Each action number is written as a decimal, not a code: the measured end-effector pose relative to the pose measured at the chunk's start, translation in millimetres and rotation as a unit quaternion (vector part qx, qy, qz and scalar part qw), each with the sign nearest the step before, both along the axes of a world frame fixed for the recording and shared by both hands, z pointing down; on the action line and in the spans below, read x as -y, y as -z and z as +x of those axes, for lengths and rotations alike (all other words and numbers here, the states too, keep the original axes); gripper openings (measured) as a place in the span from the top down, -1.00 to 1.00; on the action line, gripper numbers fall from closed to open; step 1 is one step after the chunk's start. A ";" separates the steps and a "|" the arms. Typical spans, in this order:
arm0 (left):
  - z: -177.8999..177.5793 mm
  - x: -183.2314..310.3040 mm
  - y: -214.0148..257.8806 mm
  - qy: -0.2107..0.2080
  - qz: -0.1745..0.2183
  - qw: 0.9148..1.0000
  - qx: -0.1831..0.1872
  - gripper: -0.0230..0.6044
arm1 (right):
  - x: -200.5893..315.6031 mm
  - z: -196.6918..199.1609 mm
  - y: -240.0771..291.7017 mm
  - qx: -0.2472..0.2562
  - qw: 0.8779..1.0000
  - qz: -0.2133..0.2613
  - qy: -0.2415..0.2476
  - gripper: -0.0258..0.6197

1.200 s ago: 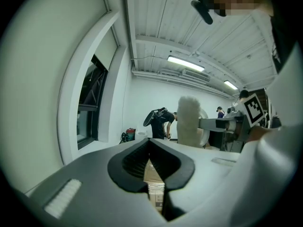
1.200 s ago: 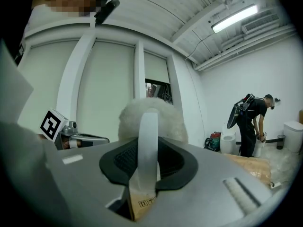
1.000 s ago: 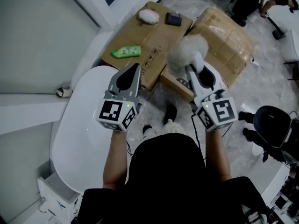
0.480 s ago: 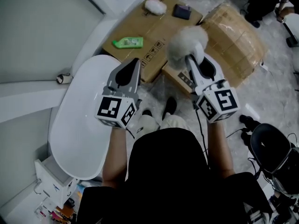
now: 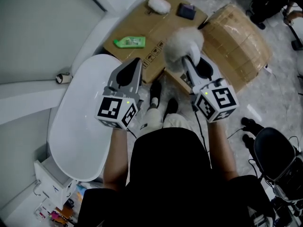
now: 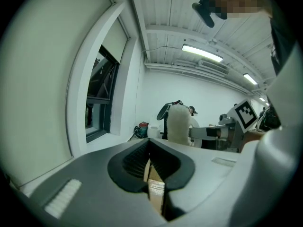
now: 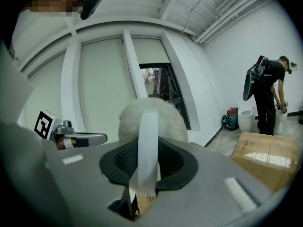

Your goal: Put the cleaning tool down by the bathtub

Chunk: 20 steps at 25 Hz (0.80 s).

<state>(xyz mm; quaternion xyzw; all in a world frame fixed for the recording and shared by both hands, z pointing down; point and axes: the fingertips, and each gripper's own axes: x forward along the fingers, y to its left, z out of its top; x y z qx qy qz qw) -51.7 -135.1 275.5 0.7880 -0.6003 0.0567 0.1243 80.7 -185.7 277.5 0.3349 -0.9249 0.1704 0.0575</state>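
- Right gripper view: right gripper (image 7: pixel 146 171) has its jaws clamped on the flat white handle (image 7: pixel 147 141) of the cleaning tool (image 7: pixel 150 113). The fluffy white head sits just past the jaw tips.
- Head view: the tool is held in the air over the near edge of the cardboard boxes (image 5: pixel 236 37), to the right of the bathtub (image 5: pixel 78 126) and apart from it.
- Left gripper view: left gripper (image 6: pixel 151 162) has its jaws together and grips nothing.
- Head view: left gripper is just beside the bathtub's far end. A green bottle (image 5: pixel 129 42) lies on the flattened box (image 5: pixel 142 27).
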 end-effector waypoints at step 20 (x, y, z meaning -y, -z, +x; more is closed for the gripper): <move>-72.1 119.7 -38.2 -0.061 -0.024 0.996 -0.054 0.94 | 90.5 -80.9 -50.3 -0.076 0.995 -0.044 -0.041 0.63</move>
